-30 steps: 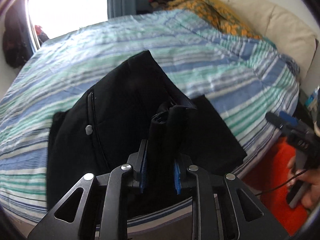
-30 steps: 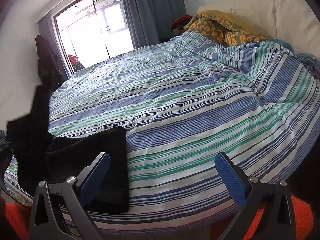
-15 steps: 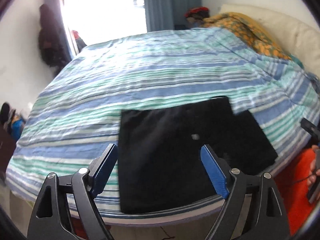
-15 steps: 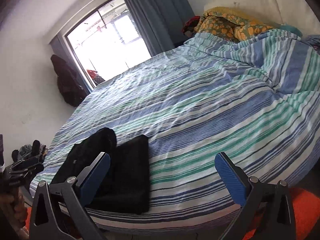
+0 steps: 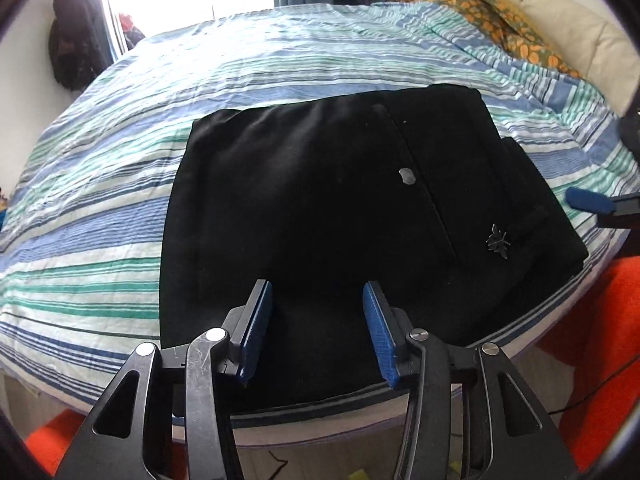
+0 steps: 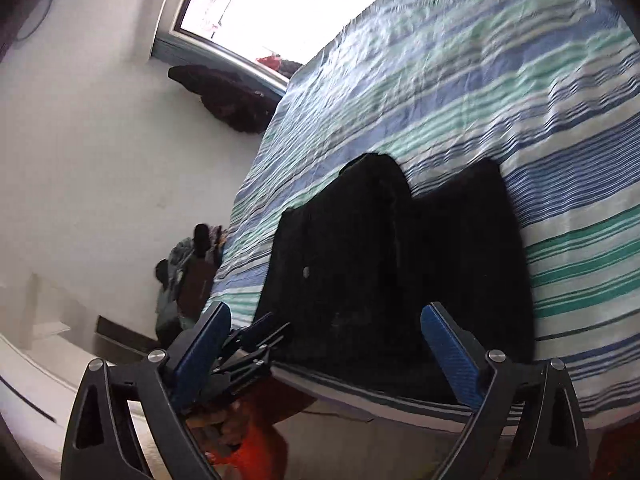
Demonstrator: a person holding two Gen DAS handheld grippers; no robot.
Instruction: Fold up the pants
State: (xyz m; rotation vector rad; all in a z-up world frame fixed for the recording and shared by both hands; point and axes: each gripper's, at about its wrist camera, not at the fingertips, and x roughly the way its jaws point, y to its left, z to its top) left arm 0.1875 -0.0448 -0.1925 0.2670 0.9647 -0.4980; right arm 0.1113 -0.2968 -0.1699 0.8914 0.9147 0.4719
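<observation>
Pants (image 5: 320,208) folded on striped bed (image 5: 100,208)

Folded black fabric pants (image 5: 320,208) lie on striped quilted bed (image 5: 100,184) near its front edge; orange-patterned blanket (image 5: 492,16) behind, at headboard.

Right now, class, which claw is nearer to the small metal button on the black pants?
Left, probably. The left claw hangs open over the pants, directly below the button in its view. The right claw sits open at the bed edge, further back.
</observation>
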